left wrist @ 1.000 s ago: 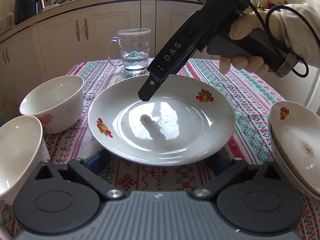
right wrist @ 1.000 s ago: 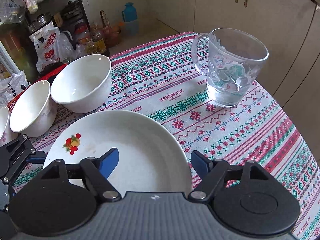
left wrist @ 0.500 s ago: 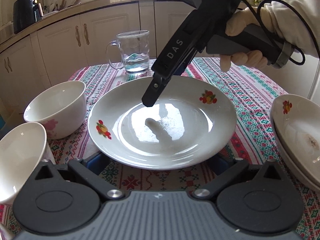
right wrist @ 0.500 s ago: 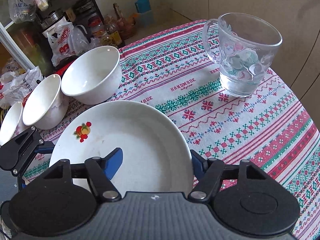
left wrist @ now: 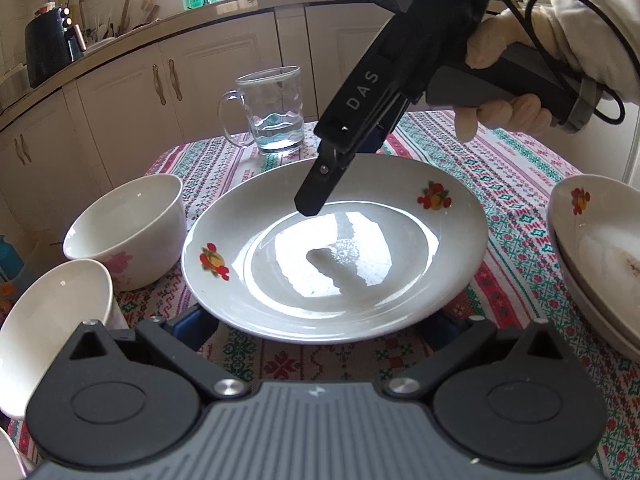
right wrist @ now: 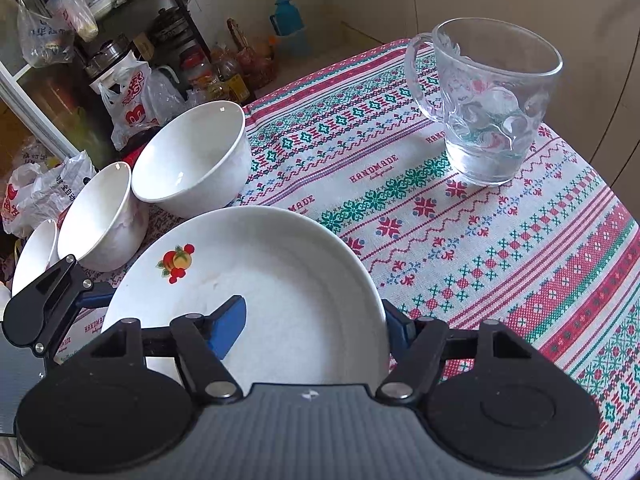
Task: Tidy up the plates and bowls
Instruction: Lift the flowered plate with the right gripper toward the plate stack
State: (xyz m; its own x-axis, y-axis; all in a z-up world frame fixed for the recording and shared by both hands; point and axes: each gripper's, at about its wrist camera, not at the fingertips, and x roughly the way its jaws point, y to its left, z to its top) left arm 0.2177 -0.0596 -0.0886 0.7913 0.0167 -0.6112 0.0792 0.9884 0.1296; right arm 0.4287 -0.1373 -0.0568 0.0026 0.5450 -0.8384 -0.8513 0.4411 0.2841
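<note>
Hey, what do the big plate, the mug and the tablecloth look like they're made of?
Plate: likely glazed ceramic, white and glossy, mirroring the window light, fruit decals on its rim.
Mug: clear pressed glass, see-through with a moulded pattern.
Tablecloth: probably matte fabric with a cross-stitch-style pattern; woven or printed is unclear.

left of plate (left wrist: 452,240): two bowls (left wrist: 128,228) crowd | right: stacked plates (left wrist: 592,256) near | behind: glass mug (left wrist: 276,112), bare tablecloth (right wrist: 500,240) between

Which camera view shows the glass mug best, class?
The right wrist view: the glass mug stands close and unobstructed, handle and base clear. In the left wrist view it sits small at the table's far edge, beside the right gripper.
</note>
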